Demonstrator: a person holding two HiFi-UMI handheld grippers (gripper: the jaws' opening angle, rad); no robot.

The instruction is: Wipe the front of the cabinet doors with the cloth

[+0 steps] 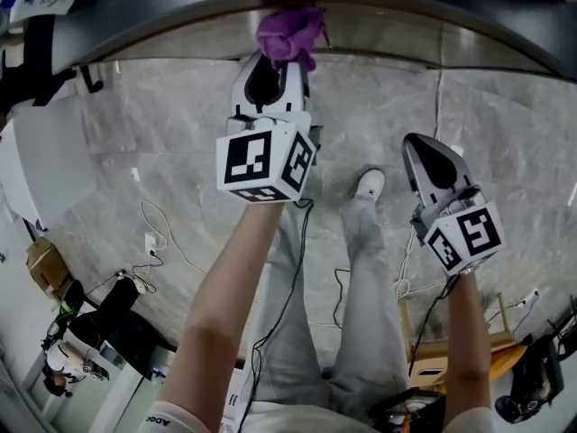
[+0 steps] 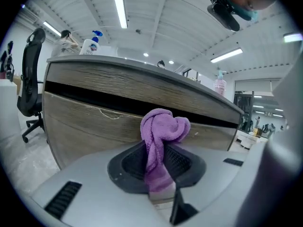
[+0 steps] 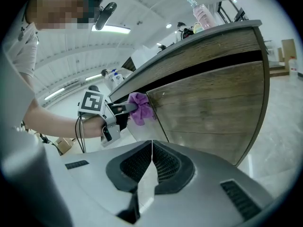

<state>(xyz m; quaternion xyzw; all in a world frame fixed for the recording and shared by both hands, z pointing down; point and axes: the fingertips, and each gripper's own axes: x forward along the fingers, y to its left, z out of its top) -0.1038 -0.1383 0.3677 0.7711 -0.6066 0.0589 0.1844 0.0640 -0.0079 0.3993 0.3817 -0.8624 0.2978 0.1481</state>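
Two grippers in view. Left gripper (image 2: 158,164) clamped tight on purple cloth (image 2: 163,129). Cloth bunched at cabinet door (image 2: 90,122) front, just below dark gap (image 2: 94,96) under countertop, 12 o'clock in head view. Right gripper (image 3: 150,162) jaws closed together, nothing held, at 3 o'clock, kept apart from door. Open marble floor (image 1: 162,142) seen toward 9 o'clock.

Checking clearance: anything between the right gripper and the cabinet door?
Nothing. Right gripper view shows the right gripper, shut and empty, facing bare cabinet door; head view shows only floor between.
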